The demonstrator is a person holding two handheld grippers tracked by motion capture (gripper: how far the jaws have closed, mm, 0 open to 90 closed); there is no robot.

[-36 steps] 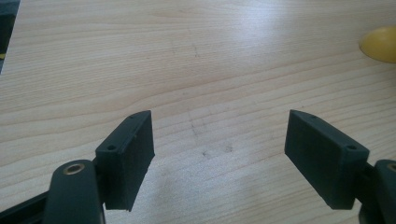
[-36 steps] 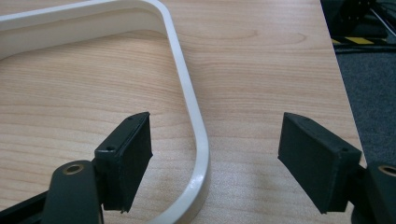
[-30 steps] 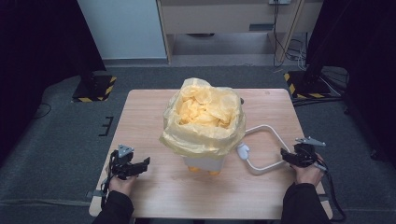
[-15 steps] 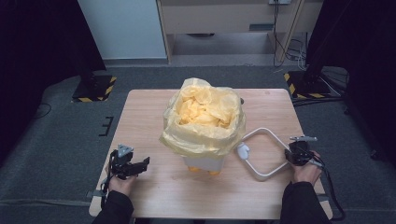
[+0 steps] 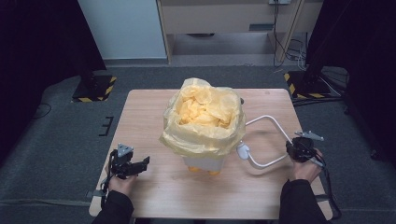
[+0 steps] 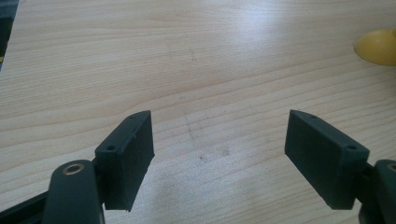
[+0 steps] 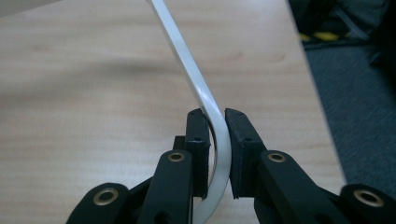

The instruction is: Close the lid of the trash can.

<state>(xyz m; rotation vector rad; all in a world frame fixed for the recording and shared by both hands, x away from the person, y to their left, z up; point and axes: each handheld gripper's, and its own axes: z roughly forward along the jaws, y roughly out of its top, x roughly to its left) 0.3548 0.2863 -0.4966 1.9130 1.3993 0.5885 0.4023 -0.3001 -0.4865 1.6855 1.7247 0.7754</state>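
We find no brand, label or readable writing on anything here.

At the near left of the light wooden table [image 5: 154, 116] we see the left gripper [image 5: 140, 164], held low over the bare top by the person's left hand [image 5: 122, 183]. Its two black jaws stand released, wide apart, with only wood grain between them in the left gripper view [image 6: 219, 156]; they point toward the table's middle.

In the middle of the table stands the small white bin [image 5: 203, 163], lined with a crumpled yellow plastic bag [image 5: 205, 116] that billows over the rim and hides most of the bin's walls. A yellow bulge of that bag sits at the far right edge of the left gripper view [image 6: 377, 46]. The bin stands between the two grippers.

To the right of the bin its thin white handle [image 5: 271, 140] swings out as a loop: it leaves a white pivot on the bin's right side, runs toward the near right, and a second leg arcs back toward the bin's far side. Its long axis lies roughly left to right, and the bend of the loop points to the table's right edge.

There the right gripper [image 5: 299, 150], in the person's right hand [image 5: 306, 169], has just been closing and is clenched on the white handle, the strip pinched flat between both pads in the right gripper view [image 7: 215, 140]. Beyond the table's right edge lies grey floor [image 5: 364, 186].
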